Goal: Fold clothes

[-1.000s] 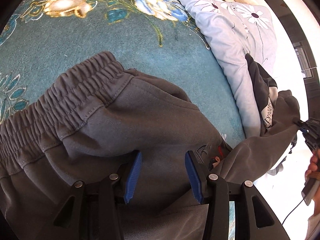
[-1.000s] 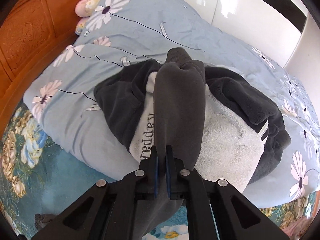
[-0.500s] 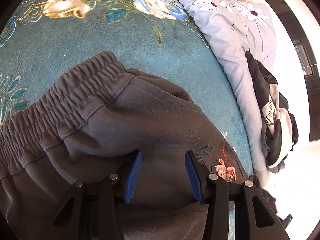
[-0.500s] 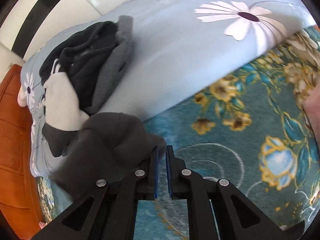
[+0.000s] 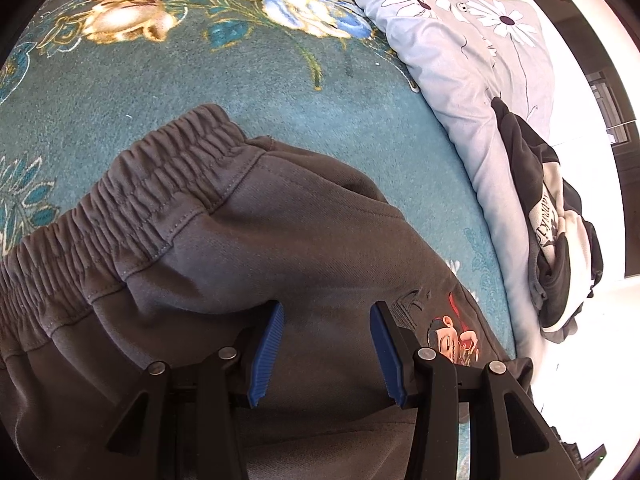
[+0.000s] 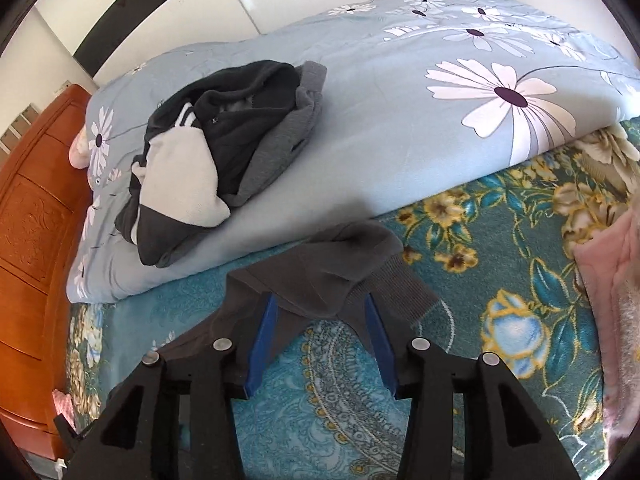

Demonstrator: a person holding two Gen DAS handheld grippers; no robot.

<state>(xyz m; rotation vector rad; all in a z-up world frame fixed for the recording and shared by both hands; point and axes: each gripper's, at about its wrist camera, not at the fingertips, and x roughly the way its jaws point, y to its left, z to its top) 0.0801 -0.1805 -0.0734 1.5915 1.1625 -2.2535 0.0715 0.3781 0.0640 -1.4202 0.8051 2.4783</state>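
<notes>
Grey sweatpants [image 5: 288, 240] spread on the teal floral blanket [image 5: 168, 92] beside the folded quilt [image 6: 400, 128], soft and limp; my left gripper [image 5: 326, 356] hangs unclenched over the seat, my right gripper [image 6: 316, 346] is opening, cuff [image 6: 384, 292] apparently loose between its jaws; I'd pinch the thick waistband [image 5: 132, 200].

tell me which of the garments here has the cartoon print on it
The grey sweatpants spread on the teal blanket under the left tool; the black-and-white fleece heaped on the daisy quilt shows only lettering.

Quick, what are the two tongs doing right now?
Left tongs: open over the grey pants, gripping nothing.
Right tongs: opening, the pants' cuff lying loose between them.
</notes>
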